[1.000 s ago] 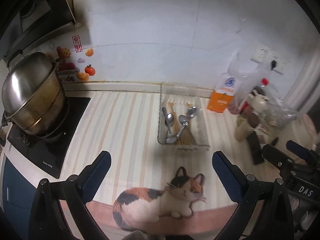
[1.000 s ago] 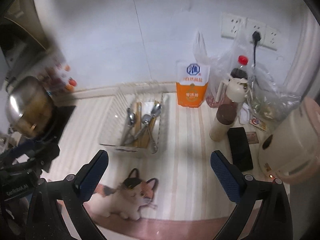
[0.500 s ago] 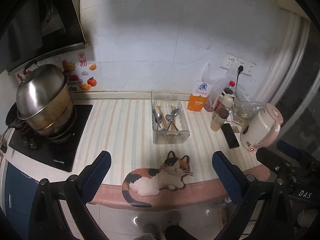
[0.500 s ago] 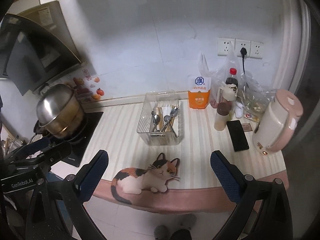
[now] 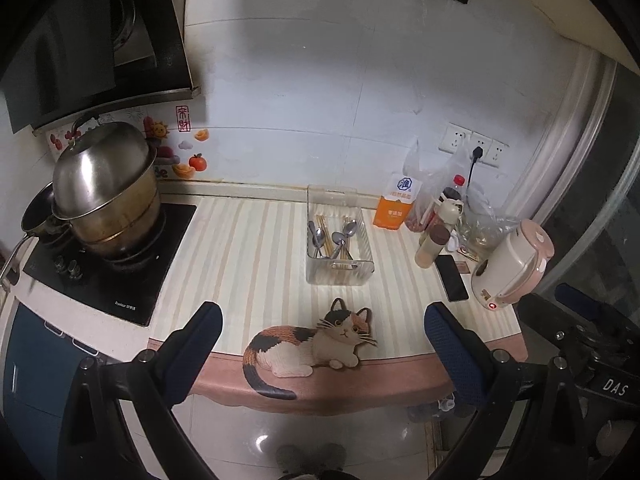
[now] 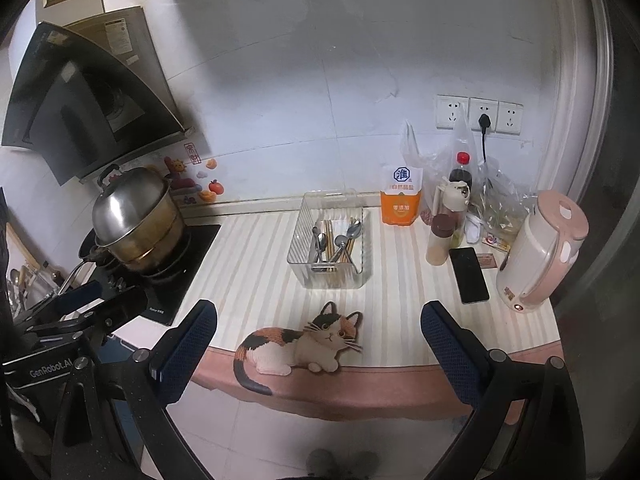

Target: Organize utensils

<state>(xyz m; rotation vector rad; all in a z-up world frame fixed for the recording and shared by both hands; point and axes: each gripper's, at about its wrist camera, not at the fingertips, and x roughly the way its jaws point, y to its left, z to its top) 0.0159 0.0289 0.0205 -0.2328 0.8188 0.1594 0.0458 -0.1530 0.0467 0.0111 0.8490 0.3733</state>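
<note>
A clear plastic bin (image 5: 339, 276) (image 6: 332, 278) stands mid-counter on the striped counter (image 5: 248, 264). Inside lie several metal spoons (image 5: 340, 236) (image 6: 340, 242) and wooden chopsticks (image 5: 323, 232) (image 6: 329, 236). My left gripper (image 5: 322, 344) is open, empty, held back over the counter's front edge. My right gripper (image 6: 320, 340) is open too, empty, at a similar distance from the bin. Each gripper shows at the other view's side edge.
A cat-shaped mat (image 5: 312, 348) lies at the front edge. Stacked steel pots (image 5: 104, 192) sit on the black hob (image 5: 112, 276) at left. At right stand an orange salt bag (image 5: 394, 206), bottles (image 5: 430, 244), a phone (image 5: 451, 278) and a pink kettle (image 5: 512, 264).
Both grippers have pulled back and up from the counter, so the bin and cat mat look smaller and the floor shows below. Both stay open and empty.
</note>
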